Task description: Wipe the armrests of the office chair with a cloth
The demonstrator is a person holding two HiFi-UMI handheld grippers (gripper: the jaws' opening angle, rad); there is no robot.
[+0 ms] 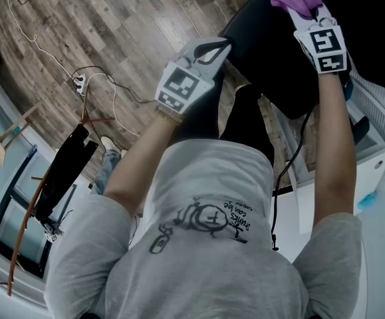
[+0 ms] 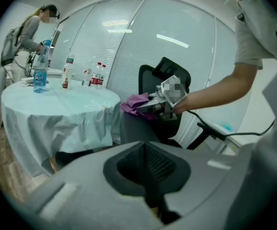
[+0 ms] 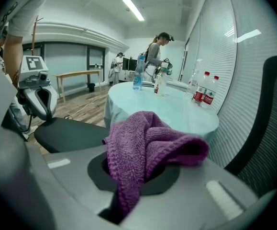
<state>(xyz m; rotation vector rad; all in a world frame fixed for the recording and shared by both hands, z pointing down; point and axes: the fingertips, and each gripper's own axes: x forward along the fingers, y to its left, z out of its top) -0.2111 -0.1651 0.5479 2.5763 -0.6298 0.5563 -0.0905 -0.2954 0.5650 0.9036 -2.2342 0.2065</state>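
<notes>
A: Cloth (image 3: 148, 147), purple and knitted, sits bunched in the right gripper (image 3: 128, 195), whose jaws are clamped on one fold. It hangs above the black seat of the office chair (image 3: 69, 133) and touches no part of it.

B: And the other tool?

A: The left gripper (image 1: 189, 72) is empty, jaws pressed together, held just off the seat's near side.

B: What could go wrong?

A: Only one fold is pinched, I judge. Rubbing could drag the cloth free or let a bare jaw tip scrape. With nothing bracing the chair, a push may also swing it away.

B: What is unclear?

A: No armrest shows plainly. A dark bar (image 2: 210, 132) beside the chair might be one. Farther off stands a draped round table (image 3: 176, 109) with bottles (image 3: 204, 94). The people beyond it are too small to describe.
</notes>
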